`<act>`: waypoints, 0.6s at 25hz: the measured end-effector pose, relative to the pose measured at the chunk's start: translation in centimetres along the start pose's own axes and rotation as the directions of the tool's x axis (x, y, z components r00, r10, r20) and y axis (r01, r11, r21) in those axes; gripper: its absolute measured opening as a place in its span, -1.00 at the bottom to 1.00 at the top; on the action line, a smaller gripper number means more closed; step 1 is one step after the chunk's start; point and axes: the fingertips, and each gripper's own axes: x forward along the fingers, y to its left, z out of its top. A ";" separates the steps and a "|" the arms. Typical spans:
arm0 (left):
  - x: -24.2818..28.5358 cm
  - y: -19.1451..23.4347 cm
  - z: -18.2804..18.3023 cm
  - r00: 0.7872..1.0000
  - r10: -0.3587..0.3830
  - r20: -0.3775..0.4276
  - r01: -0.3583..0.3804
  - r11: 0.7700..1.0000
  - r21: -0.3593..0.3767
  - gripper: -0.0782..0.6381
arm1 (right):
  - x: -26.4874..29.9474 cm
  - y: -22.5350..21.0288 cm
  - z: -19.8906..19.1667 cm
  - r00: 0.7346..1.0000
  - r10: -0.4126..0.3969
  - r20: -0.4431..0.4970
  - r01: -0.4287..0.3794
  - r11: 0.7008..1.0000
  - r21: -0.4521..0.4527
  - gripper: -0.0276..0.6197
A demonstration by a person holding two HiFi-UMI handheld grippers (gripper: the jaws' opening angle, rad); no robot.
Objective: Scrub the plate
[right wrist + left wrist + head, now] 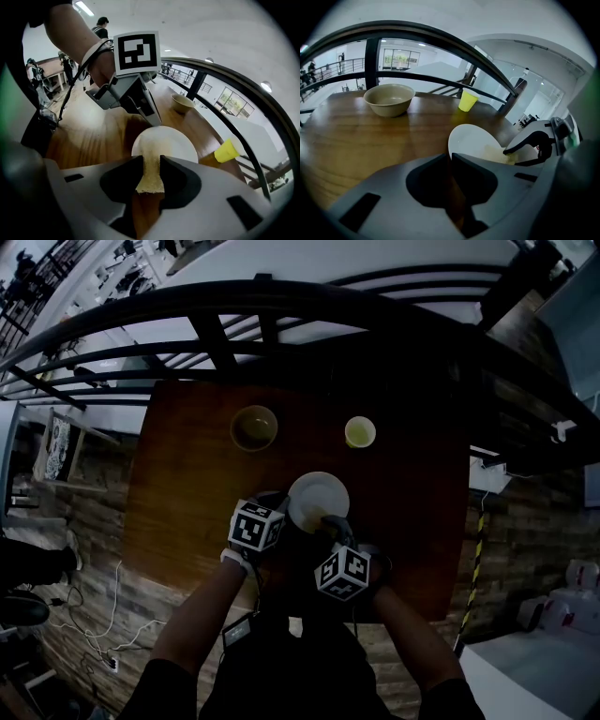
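Right gripper view showed your right gripper [151,160] clamped on the sponge [151,177], its end touching the plate [176,145] on the table [93,136]. Your left gripper [451,157] pinched the plate's rim.

Glossy grained wood is seen on the surface [351,140]. Smooth white matt finish is noted on the plate [171,143]. Rough porous texture is noted on the sponge [150,180], matt grey plastic on the right tongs [151,159].

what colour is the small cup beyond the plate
Yellow. The cup shows best in the left gripper view.
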 end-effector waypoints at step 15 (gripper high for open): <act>-4.8 -0.2 2.7 0.989 0.074 0.129 -0.073 0.997 -0.007 -0.68 | -7.1 -6.6 -6.1 0.986 -0.166 0.015 0.150 0.923 0.355 -0.53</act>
